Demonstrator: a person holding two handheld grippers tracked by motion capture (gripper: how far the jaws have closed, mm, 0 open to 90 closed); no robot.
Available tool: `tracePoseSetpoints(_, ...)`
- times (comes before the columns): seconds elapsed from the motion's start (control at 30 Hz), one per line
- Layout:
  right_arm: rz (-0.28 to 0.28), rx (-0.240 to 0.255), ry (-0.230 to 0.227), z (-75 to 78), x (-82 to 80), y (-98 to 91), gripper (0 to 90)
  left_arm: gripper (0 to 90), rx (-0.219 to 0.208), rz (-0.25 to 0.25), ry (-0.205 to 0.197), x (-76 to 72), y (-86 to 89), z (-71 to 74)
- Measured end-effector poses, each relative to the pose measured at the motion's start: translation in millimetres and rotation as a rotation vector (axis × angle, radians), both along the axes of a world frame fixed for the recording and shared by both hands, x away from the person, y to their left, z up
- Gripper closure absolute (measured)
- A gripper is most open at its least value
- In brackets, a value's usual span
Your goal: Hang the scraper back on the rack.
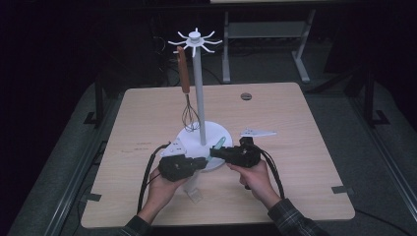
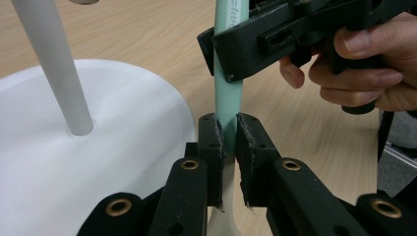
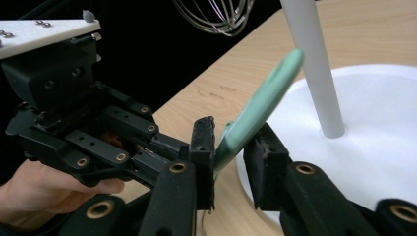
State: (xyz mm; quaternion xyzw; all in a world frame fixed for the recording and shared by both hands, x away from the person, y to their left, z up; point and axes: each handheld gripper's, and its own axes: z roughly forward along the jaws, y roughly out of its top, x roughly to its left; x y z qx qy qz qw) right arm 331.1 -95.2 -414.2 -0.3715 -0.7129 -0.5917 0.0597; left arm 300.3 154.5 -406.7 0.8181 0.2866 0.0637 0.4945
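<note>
On the left, the left hand-held gripper (image 1: 200,164) sits low over the bench (image 1: 147,123) with its jaws clamped on the lower part of a mint-green utensil handle (image 2: 227,98); in the left gripper view the pads press on both flat sides of it, and a paler, cream part of the same utensil runs down out of the frame below them. The handle's long axis runs away from this gripper, rising up and toward the right across the near rim of the white round base (image 1: 216,129) of the hanging rack. Just behind that rim stands the rack's grey pole (image 1: 198,93), with a whisk (image 1: 187,103) hanging by its brown handle from one of the hooks at the top (the other hooks look free, and I take one of them as where the utensil is headed). Farther right, the right hand-held gripper (image 1: 212,152) has its jaws around the upper stretch of the same handle: one pad lies against it, while a narrow gap shows at the other, so I judge this grip not yet firm. Both hands are about equally near. A pass to the right gripper turns on that second grip seating before the left lets go. A flat white piece (image 1: 257,132) lies on the bench to the right, well apart and out of the way; the pole is what stands closest to any lift.
</note>
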Motion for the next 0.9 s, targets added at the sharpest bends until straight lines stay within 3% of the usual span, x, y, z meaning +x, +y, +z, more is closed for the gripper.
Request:
tracePoseSetpoints(0.17,0.016,0.016,-0.015,2.9,-0.8,1.5,80.9,81.3,0.002,-0.004,-0.011,0.0,-0.9,1.2)
tracePoseSetpoints(0.33,0.041,0.026,-0.034,8.1,-0.7,1.5,82.6,89.6,-0.011,-0.021,-0.02,2.3,5.9,6.1)
tracePoseSetpoints(0.43,0.053,0.025,-0.048,10.2,-1.1,3.4,82.7,86.3,-0.006,-0.025,-0.021,1.2,6.1,7.2)
tracePoseSetpoints(0.73,0.075,0.002,-0.079,20.0,-1.7,4.9,82.7,65.3,0.025,-0.037,-0.009,-1.3,16.4,12.4)
tracePoseSetpoints(0.9,0.079,0.019,-0.098,28.3,-0.6,3.4,82.7,55.6,0.057,-0.03,-0.011,-2.4,26.9,13.0)
